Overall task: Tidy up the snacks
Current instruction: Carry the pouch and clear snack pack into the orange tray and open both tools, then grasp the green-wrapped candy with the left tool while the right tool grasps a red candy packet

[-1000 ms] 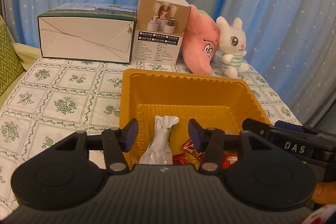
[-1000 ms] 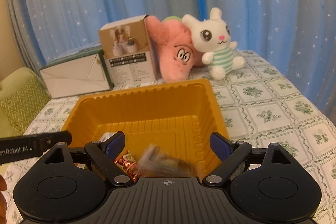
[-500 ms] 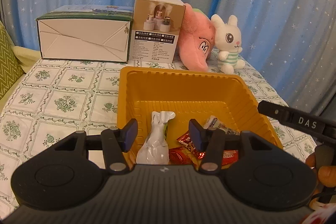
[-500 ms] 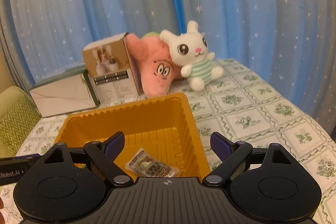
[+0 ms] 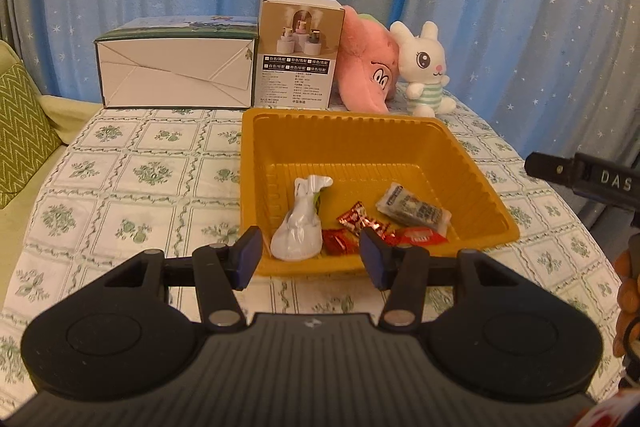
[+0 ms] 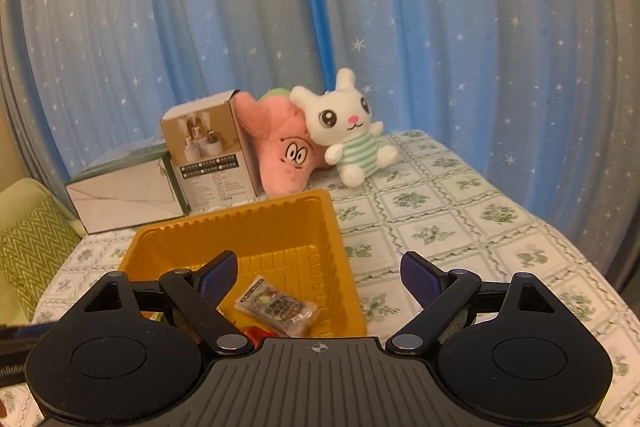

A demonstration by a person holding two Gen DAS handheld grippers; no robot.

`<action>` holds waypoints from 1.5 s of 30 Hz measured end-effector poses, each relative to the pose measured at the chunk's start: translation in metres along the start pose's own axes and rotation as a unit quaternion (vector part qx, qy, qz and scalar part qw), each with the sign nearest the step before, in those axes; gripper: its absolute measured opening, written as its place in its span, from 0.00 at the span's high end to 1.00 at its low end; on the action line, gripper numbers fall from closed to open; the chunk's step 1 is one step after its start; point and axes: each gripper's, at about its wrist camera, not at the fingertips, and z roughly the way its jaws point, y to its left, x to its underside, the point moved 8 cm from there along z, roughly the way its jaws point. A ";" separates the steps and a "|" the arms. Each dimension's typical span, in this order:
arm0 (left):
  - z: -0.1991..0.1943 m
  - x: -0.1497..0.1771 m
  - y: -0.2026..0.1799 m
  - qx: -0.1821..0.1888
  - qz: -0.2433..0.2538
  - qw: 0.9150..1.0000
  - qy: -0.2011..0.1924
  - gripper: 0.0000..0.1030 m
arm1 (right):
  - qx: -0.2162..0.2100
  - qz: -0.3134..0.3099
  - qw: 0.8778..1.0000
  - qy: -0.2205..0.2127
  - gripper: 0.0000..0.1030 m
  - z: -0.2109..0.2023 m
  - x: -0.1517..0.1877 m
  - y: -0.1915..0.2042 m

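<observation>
From your left wrist view, your left gripper (image 5: 310,259) sits low centre, jaws partly apart and empty. Above it the yellow tray (image 5: 360,131) holds the snacks — a white pouch (image 5: 298,231), red candies (image 5: 352,227), a grey packet (image 5: 414,207).

From your right wrist view, your right gripper (image 6: 318,273) gapes wide, empty — tray (image 6: 256,223) lower left, the grey packet (image 6: 276,307) inside.

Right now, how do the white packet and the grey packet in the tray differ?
The white packet is plain, puffy and knotted at the top; the grey packet is flat, rectangular and printed. The white packet sits near the left wall of the yellow tray, standing lengthwise toward the back; the grey packet lies slanted on the right side. Both rest inside the tray, untouched by either gripper, beside the red candies.
</observation>
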 end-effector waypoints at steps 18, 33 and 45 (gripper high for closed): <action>-0.062 0.080 -0.021 0.011 -0.006 1.000 0.024 0.52 | 0.005 0.002 0.999 0.053 0.14 -0.089 0.098 -0.025; -0.052 0.105 -0.007 -0.001 -0.023 0.999 0.050 0.48 | -0.022 -0.077 0.992 0.093 0.14 -0.072 0.151 0.019; -0.041 0.104 -0.012 0.012 -0.033 0.998 0.054 0.44 | 0.007 -0.063 0.992 0.105 0.18 -0.047 0.162 0.015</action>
